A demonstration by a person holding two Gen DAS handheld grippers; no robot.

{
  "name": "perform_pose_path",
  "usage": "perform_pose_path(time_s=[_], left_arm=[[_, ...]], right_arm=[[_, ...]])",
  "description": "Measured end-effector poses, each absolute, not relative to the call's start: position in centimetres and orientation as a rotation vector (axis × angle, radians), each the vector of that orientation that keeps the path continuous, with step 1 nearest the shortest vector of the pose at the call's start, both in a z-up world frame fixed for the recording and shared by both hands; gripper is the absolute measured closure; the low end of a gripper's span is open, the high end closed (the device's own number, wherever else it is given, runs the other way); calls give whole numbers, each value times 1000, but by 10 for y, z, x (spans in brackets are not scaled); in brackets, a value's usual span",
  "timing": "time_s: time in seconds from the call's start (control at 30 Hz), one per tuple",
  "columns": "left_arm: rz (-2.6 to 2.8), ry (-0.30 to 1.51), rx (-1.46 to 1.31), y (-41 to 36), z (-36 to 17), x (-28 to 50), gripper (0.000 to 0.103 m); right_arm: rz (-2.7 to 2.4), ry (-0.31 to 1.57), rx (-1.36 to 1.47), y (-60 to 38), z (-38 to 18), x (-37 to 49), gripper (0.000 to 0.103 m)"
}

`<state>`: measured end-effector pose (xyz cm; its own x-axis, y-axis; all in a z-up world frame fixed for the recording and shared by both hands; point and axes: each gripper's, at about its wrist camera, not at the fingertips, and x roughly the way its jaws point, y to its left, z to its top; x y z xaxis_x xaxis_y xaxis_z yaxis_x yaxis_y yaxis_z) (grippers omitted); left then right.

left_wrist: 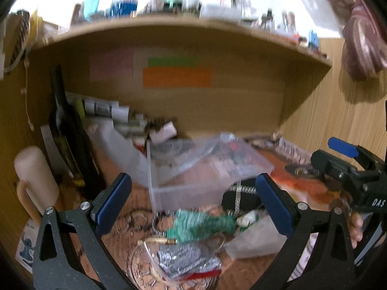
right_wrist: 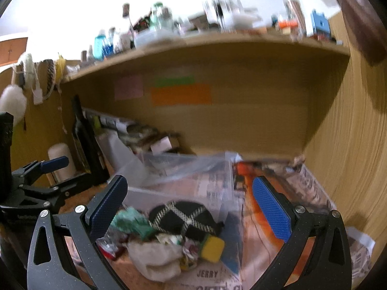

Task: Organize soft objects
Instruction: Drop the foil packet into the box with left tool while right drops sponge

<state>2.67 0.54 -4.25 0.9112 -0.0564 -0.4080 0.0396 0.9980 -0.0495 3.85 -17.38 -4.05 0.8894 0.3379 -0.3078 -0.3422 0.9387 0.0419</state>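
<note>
Both frames motion-blurred; fine detail unreliable. Left tool (left_wrist: 193, 203) has its blue-padded fingers spread wide apart, nothing between them, hovering above a heap of small soft things on the table (left_wrist: 116, 244). In the left wrist view the heap shows a green tassel-like piece (left_wrist: 202, 224) at centre, a silvery sequinned piece (left_wrist: 186, 262) below it inside a clear packet with a red strip, and a black pouch with a pale woven band (left_wrist: 238, 197) to the right, near the right finger pad. Right tool (right_wrist: 189, 209) likewise stands wide apart and empty, over the same heap seen from the other side: black pouch with crossed pale bands (right_wrist: 183, 217) in the middle, green piece (right_wrist: 131, 223) to its left, a crumpled whitish cloth (right_wrist: 154, 257) in front, a yellow sponge-like block (right_wrist: 212, 249) just right of the cloth. A clear plastic box (left_wrist: 169, 193) sits just behind the heap, with a loose clear plastic bag (left_wrist: 212, 154) draped over it. Printed newspaper (right_wrist: 312, 186) covers the table's right part. Behind, a dark bottle (left_wrist: 65, 130) stands upright against the wooden back panel, a cream cylinder (left_wrist: 33, 171) beside it. Pink, green and orange paper notes (left_wrist: 176, 77) are stuck on the panel. The shelf (left_wrist: 193, 23) above is crowded with bottles, too blurred to identify.
</note>
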Motion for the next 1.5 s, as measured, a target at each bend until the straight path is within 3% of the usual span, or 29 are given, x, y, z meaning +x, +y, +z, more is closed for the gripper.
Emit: perform_pose_path(time_s=[0.47,0.7,0.83,1.03,1.13,1.2,1.5], left_arm=[[-55,661,-82,20,-111,37,0],[-58,730,-98,16,-133,41,0],[-43,765,-82,14,-141,44,21],[-58,775,-103,16,-144,43,35],[-67,768,-107,16,-142,39,49],[-75,761,-120,17,-139,37,53],[-57,689,-113,21,-114,28,57]], right_arm=[[313,524,-38,-187,-99,55,1],[328,590,-5,-191,-114,61,22],[342,614,0,-189,-119,65,38],[350,642,21,-190,-125,70,59],[344,645,20,-191,-128,71,69],[338,652,19,-191,-129,72,75],[326,580,5,-195,-111,62,77]])
